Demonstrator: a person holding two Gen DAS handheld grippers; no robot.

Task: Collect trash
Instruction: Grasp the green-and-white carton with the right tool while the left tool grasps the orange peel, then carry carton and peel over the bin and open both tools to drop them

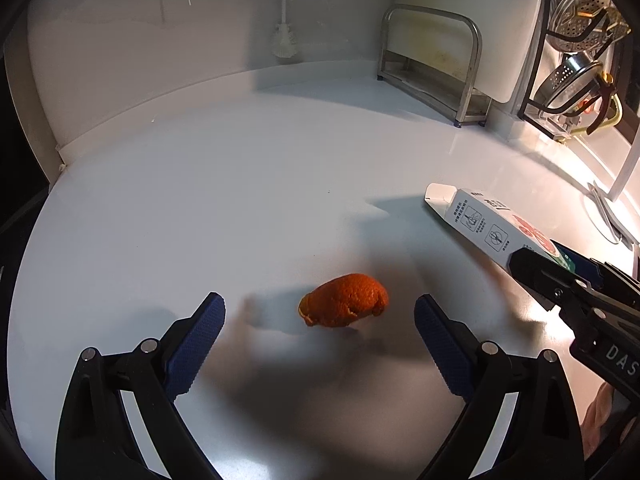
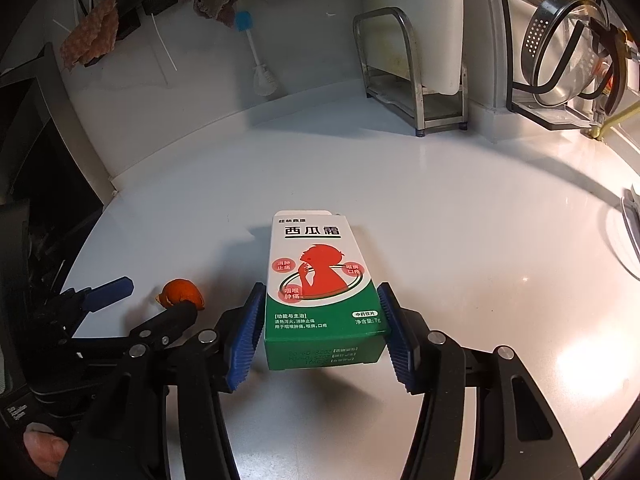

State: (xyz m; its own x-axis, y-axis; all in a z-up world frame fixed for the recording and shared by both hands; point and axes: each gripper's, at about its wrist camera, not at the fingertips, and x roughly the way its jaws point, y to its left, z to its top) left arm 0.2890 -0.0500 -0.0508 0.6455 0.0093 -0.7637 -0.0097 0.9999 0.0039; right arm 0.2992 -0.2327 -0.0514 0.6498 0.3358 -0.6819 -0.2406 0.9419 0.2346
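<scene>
An orange peel [image 1: 344,300] lies on the white counter [image 1: 240,184]. My left gripper [image 1: 319,312] is open, with the peel between its blue pads, nearer the right one. My right gripper [image 2: 320,312] is shut on a white, red and green medicine box [image 2: 318,280] and holds it tilted above the counter. The box also shows in the left wrist view [image 1: 492,224], lifted at the right. In the right wrist view, the peel [image 2: 181,292] sits at the left, partly hidden by the left gripper's fingers [image 2: 108,292].
A steel rack [image 1: 432,64] with a white cutting board stands at the back right. A dish rack with colanders [image 1: 580,52] is at the far right. A brush [image 1: 285,36] hangs on the back wall. Cloths [image 2: 92,32] hang at the upper left.
</scene>
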